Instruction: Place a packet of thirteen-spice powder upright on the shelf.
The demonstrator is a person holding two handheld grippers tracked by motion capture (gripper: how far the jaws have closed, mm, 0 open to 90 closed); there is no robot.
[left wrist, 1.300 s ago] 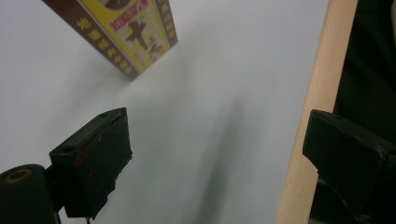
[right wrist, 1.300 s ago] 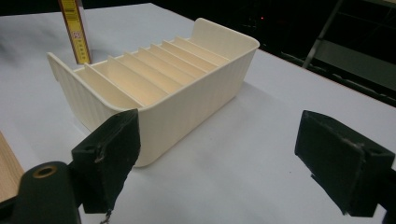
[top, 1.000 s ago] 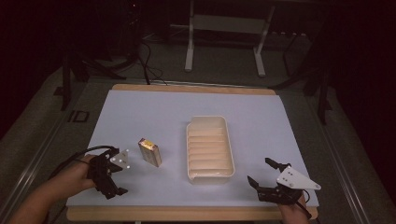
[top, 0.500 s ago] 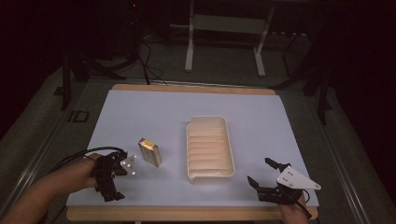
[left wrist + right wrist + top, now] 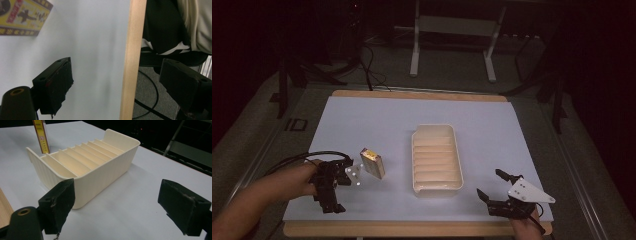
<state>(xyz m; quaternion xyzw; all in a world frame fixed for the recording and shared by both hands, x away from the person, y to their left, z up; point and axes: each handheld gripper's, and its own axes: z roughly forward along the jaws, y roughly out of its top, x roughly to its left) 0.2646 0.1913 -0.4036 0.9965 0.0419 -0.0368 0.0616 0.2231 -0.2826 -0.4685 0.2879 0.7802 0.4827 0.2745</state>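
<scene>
Your right gripper [image 5: 498, 192]: lower right, jaws released, empty.
Your left gripper [image 5: 331, 192]: lower left, jaws released, just been closing slightly, nothing between them.
Yellow printed cardboard box [image 5: 372, 162]: on the white counter [image 5: 362, 120], just right of it.
Cream ribbed plastic tray [image 5: 436, 186]: centre.

The room is dim, with most of the light falling on the counter [image 5: 362, 120], whose pale sheet lies over a light wooden edge [image 5: 417, 95]. Around it the floor [image 5: 452, 65] is grey carpet. Beyond the far edge stands a white metal frame [image 5: 452, 30] on two legs, with dark cables [image 5: 372, 60] trailing over the carpet to its left. Black stands [image 5: 557, 95] rise at the right, and the far wall is lost in darkness.
</scene>
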